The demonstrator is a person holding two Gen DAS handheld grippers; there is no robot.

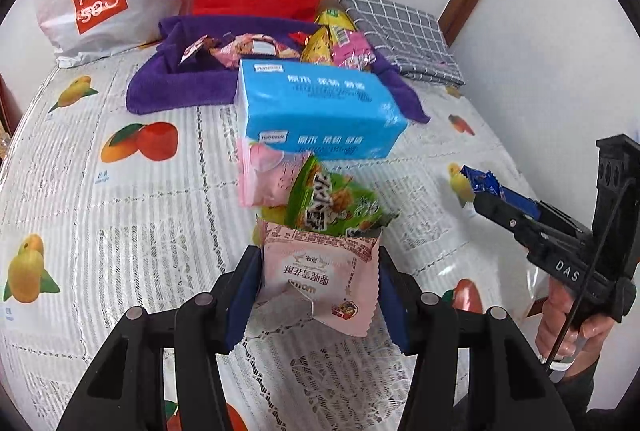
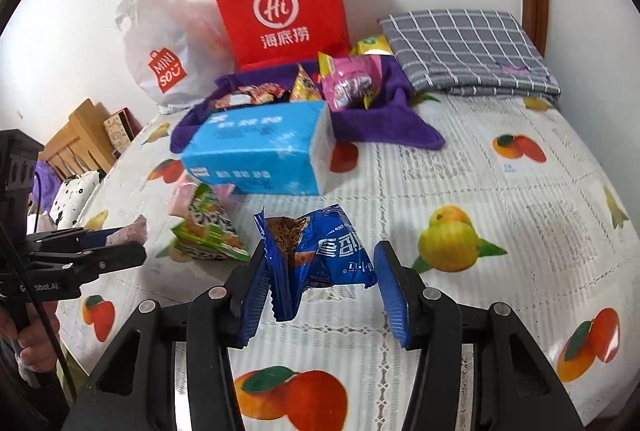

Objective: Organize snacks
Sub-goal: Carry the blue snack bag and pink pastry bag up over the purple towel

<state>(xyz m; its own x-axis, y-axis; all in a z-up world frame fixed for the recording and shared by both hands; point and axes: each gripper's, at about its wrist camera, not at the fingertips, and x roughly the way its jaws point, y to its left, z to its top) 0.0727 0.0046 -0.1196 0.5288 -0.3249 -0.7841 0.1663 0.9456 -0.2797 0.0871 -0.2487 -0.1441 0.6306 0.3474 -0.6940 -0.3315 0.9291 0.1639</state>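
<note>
Pink foil — the pink snack packet [image 1: 320, 271] sits pinched between the left tongs [image 1: 320, 295], while the right tongs [image 2: 324, 295] clamp the blue snack packet [image 2: 320, 255] by its crimped side. Judging by the snacks already heaped on the purple cloth [image 1: 180, 91] far ahead of both tongs, each packet should be carried over the blue tissue pack [image 1: 316, 107] and released low. Beneath them lies a fruit-printed bench [image 2: 500, 191] — red paper bag [image 2: 280, 3] against a white wall.
</note>
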